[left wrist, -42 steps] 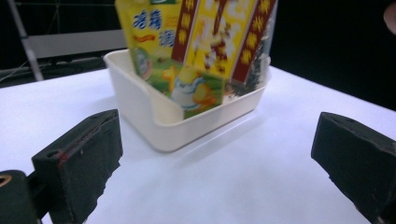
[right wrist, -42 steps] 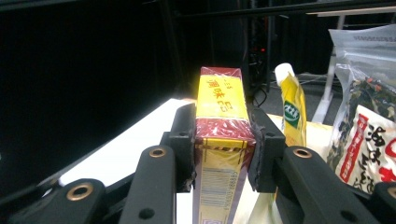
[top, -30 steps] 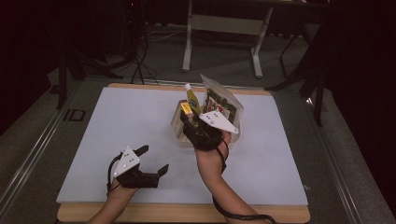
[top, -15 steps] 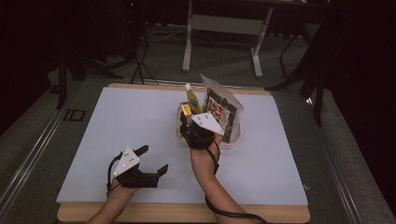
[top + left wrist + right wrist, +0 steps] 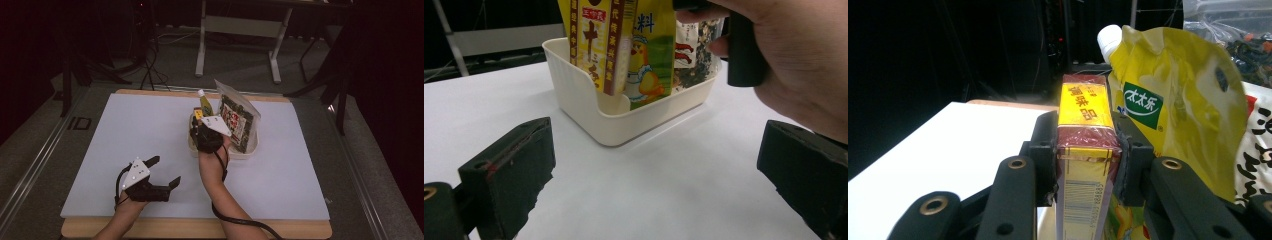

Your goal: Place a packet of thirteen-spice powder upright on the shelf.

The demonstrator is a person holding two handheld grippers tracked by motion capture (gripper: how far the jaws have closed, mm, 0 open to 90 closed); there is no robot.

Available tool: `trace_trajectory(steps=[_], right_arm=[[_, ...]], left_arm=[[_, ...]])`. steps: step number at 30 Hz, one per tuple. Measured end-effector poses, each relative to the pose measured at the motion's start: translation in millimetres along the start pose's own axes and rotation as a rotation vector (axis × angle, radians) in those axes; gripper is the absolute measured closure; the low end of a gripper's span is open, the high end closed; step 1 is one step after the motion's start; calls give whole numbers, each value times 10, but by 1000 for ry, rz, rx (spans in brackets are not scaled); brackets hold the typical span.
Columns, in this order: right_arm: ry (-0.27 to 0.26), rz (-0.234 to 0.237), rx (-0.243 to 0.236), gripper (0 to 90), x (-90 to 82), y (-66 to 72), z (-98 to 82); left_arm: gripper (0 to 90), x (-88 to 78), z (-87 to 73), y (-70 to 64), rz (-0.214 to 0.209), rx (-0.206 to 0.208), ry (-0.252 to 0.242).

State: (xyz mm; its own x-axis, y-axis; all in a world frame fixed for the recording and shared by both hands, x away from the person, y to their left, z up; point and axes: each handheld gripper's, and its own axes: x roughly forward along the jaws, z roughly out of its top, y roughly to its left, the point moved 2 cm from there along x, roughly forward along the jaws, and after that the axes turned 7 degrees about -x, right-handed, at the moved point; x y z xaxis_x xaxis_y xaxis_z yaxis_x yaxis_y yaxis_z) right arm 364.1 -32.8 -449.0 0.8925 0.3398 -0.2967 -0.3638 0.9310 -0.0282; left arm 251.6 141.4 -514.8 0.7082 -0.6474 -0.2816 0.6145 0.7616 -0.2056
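Right gripper (image 5: 1083, 165) pinches yellow-maroon box (image 5: 1085, 150), top reads 调味品, barcode below; beside it yellow pouch (image 5: 1178, 115), green 太太乐 logo. Both in cream basket (image 5: 589, 100). Left gripper (image 5: 150, 175) spread, holding nothing.

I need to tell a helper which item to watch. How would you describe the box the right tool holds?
On the white table stands a cream bin. At its near-left corner the right tool clamps a slim upright seasoning box, yellow and maroon, unlike the soft yellow spout pouch beside it.
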Motion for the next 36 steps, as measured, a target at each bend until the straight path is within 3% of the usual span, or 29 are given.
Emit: trace_trajectory(steps=[7,18,23,32,36], right_arm=[[1,-29,4,674,74,54,2],[16,-33,23,662,165,99,0],[47,-40,35,663,233,86,-96],[50,-38,31,653,267,107,-187],[76,-38,43,645,317,97,-326]], left_arm=[[22,2,1,-5,-4,2,-4],[22,16,-3,-12,-8,4,0],[23,13,-10,0,-8,-2,-2],[23,17,-17,-2,-7,0,1],[23,13,-20,1,-8,-3,0]])
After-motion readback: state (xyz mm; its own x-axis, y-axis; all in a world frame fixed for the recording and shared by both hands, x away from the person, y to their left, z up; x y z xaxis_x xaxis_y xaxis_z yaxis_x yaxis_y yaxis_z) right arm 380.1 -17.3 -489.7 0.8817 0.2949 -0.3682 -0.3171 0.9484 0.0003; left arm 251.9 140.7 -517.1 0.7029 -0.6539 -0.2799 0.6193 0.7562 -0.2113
